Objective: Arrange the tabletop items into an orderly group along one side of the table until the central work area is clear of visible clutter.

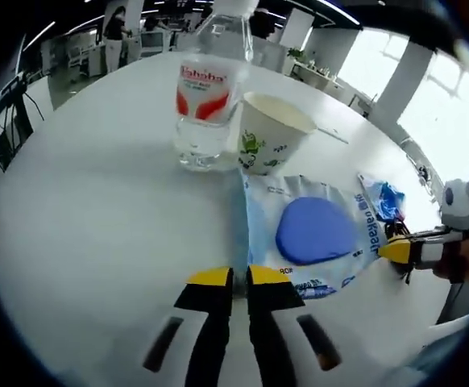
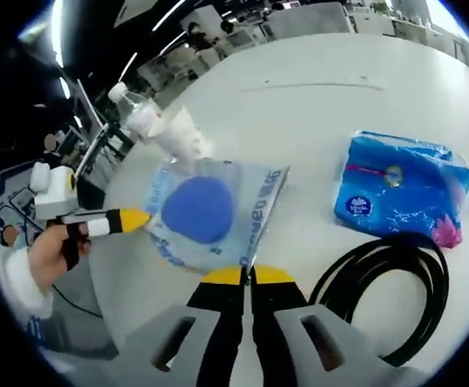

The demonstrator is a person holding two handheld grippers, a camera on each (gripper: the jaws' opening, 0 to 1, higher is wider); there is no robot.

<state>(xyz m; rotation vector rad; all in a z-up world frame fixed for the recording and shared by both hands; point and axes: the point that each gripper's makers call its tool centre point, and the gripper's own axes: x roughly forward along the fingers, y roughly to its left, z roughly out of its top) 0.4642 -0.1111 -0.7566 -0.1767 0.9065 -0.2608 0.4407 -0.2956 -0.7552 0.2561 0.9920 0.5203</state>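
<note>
A clear plastic packet with a round blue pad [image 1: 315, 230] [image 2: 198, 210] lies flat on the white table [image 1: 97, 201]. My left gripper [image 1: 241, 278] is shut on the packet's near edge, and its yellow tip [image 2: 135, 219] meets the packet's left corner in the right gripper view. My right gripper [image 2: 246, 276] is shut on the opposite edge, and its tip [image 1: 392, 251] comes in from the right in the left gripper view. Just beyond the packet stand a water bottle with a red label [image 1: 206, 105] [image 2: 138, 113] and a paper cup [image 1: 271, 133] [image 2: 182, 133], side by side.
A blue tissue pack [image 2: 404, 189] [image 1: 383, 201] lies right of the packet. A black cable loop [image 2: 396, 290] curls on the table near my right gripper. A person's hand [image 2: 45, 254] holds the left gripper. Wide bare tabletop [image 2: 339, 89] stretches behind.
</note>
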